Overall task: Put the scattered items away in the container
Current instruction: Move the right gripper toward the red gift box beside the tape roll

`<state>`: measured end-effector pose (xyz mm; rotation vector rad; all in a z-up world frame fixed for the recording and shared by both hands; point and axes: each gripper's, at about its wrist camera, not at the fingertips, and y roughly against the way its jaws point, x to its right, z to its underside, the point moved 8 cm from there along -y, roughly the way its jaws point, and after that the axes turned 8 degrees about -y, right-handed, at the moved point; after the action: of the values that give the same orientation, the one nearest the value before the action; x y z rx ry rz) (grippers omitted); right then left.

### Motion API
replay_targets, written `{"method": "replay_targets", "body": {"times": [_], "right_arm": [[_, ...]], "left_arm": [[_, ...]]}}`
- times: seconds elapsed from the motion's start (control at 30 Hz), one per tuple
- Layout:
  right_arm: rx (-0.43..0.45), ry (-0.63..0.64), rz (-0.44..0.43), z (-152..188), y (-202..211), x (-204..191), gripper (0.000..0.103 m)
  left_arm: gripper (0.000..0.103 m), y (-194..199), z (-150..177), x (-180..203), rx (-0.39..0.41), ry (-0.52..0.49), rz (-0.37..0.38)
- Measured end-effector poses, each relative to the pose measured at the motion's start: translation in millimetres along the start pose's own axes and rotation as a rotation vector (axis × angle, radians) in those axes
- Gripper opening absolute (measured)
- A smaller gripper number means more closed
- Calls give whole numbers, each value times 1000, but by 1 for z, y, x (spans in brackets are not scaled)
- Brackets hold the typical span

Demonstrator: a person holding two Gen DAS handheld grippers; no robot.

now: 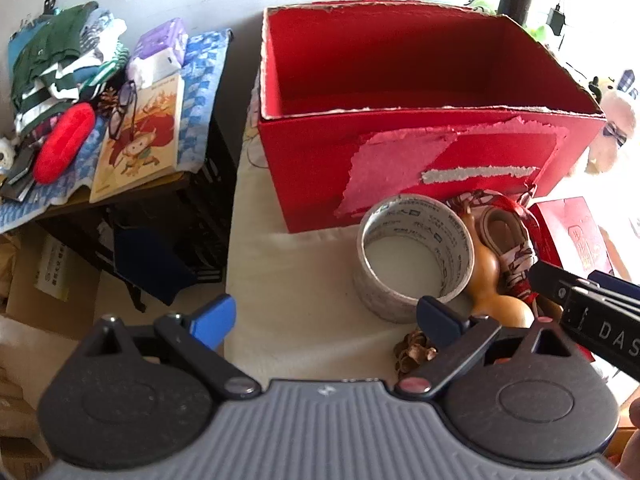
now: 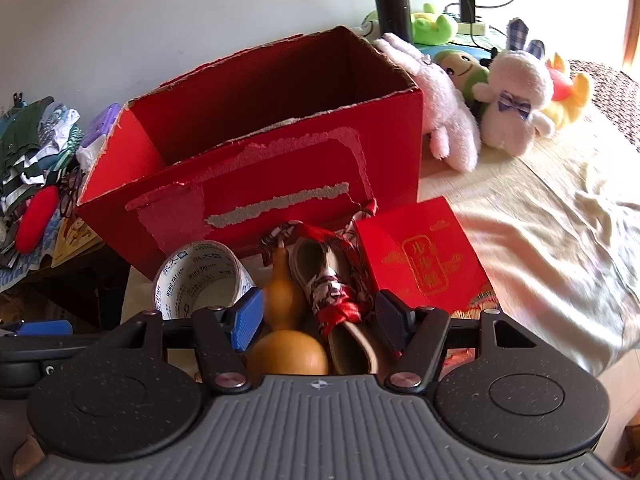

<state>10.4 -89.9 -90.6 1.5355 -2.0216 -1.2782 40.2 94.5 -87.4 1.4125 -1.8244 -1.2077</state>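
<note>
The open red cardboard box (image 1: 400, 148) (image 2: 280, 184) stands on the cloth-covered table, and I see nothing inside it. In front of it lie a tape roll (image 1: 384, 292) (image 2: 188, 272), a tan gourd (image 1: 486, 276) (image 2: 286, 352), a shoe (image 1: 508, 232) (image 2: 316, 252) wrapped in a red patterned scarf (image 2: 340, 296), and a red envelope pack (image 1: 572, 236) (image 2: 424, 256). My left gripper (image 1: 326, 318) is open wide, just short of the tape roll. My right gripper (image 2: 320, 320) (image 1: 580, 304) is open above the gourd and the shoe, which sit between its fingers.
Brown shell bits (image 1: 414, 348) lie by the left gripper's right finger. Plush toys (image 2: 516, 92) and a black flask (image 2: 390, 0) stand right of and behind the box. A low side table (image 1: 132, 192) on the left holds clothes, a book, glasses and a red case (image 1: 64, 148).
</note>
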Motion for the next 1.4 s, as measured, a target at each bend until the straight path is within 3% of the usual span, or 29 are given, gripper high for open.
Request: {"method": "replay_targets", "body": {"times": [0.53, 1.4], "right_arm": [[32, 30, 22, -5, 1, -5, 62], [-27, 49, -28, -19, -16, 7, 58]], "left_arm": [[100, 5, -14, -6, 36, 9, -1], [100, -2, -20, 6, 3, 23, -49]]}}
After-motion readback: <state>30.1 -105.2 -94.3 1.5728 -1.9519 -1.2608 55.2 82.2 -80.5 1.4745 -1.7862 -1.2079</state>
